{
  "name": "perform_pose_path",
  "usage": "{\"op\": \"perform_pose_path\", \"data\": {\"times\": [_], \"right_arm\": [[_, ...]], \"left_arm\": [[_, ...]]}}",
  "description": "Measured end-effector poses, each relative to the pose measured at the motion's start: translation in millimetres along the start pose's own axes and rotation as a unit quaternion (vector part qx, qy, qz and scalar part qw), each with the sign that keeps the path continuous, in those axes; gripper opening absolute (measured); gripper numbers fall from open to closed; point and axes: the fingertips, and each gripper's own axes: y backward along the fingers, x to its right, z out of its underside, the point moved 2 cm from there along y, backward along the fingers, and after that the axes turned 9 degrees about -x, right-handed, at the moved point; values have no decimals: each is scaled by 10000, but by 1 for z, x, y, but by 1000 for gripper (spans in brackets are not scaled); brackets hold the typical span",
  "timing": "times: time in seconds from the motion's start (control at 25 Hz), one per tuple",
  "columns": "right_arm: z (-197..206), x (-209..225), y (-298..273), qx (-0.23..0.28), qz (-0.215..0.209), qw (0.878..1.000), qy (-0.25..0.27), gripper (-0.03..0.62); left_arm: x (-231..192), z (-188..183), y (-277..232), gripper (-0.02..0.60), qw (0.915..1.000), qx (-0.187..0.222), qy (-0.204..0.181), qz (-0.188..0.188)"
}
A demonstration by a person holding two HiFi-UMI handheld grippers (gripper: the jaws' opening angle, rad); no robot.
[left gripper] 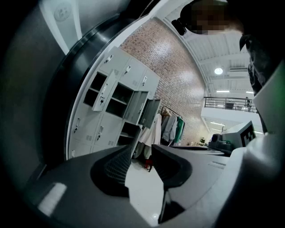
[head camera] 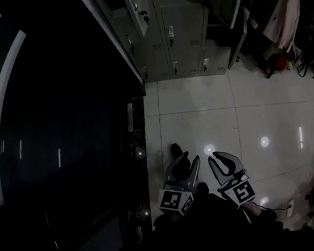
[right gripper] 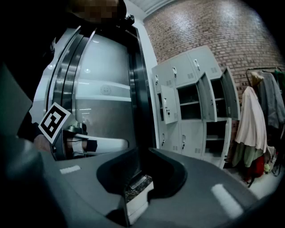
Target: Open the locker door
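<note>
A bank of grey lockers (head camera: 177,39) stands across the white tiled floor, far from both grippers. In the right gripper view the lockers (right gripper: 189,133) have several doors swung open, among them a small one (right gripper: 168,104) with a key in it; the lower doors are closed. The left gripper view shows the same lockers (left gripper: 107,107) from the side. My left gripper (head camera: 185,167) and right gripper (head camera: 220,162) hang low side by side over the floor. The left gripper (left gripper: 140,156) is open and holds nothing. The right gripper (right gripper: 141,153) has a narrow gap and nothing in it.
A large dark curved glass wall (head camera: 61,140) fills the left. Clothes hang on a rack (head camera: 283,13) to the right of the lockers, with bags beneath. A white cable and plug (head camera: 288,209) lie on the floor at the lower right.
</note>
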Motion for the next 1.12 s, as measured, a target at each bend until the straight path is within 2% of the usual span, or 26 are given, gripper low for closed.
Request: {"op": "perform_pose_path", "data": {"times": [0.04,0.28,0.48,0.72,0.96,1.12], "right_arm": [[-9,11,-26,-38,-29,10000,12,51],[-64,82,-171,-154,22,9994,310,52],[-81,154,-282,-264,229,9984,448,70],[-71,236,-403,-392,211,9981,418,78],[-61,320,-516,-331,216,9991,180,78],[-52,385,-598,-363,270,9987,255,84]], "left_arm": [[-23,-11,-16,160,10000,-25,-19,5],[-146,-81,-91,156,9999,22,-38,-122],[-227,-117,-138,153,9996,5,-23,-289],[-303,-124,-213,153,9983,-332,18,-474],[-353,-128,-300,153,9953,-737,-34,-632],[-375,-127,-371,153,9945,-826,-46,-646]]}}
